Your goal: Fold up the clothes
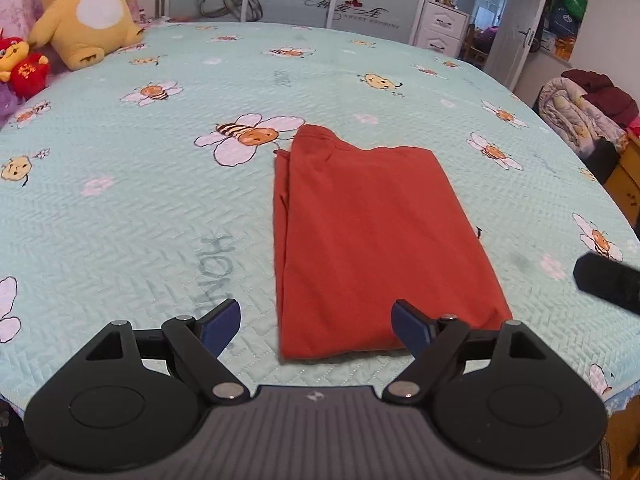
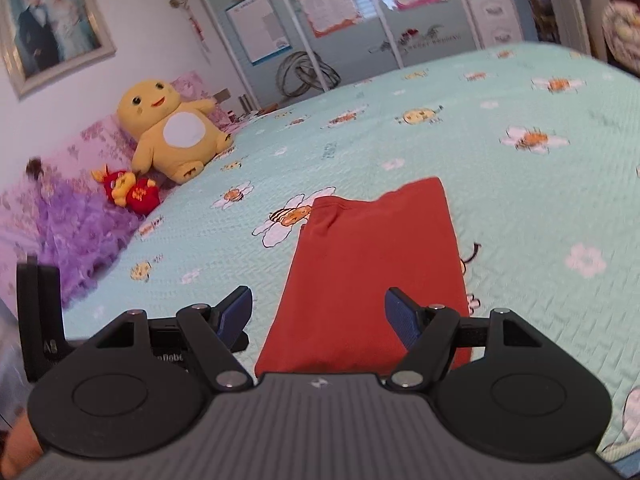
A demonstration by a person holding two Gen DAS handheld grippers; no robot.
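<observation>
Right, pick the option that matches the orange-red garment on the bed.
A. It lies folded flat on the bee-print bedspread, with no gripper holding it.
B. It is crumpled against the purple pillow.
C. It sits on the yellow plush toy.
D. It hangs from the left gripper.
A: the orange-red garment lies as a flat folded rectangle on the bee-print bedspread, and both the left gripper and the right gripper are open, gripping nothing.

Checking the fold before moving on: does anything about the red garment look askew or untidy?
Mostly neat. The red garment lies flat on the bedspread, but its far edge is uneven: the far-left corner juts out past the rest, and an under-layer peeks out along the left side.
</observation>
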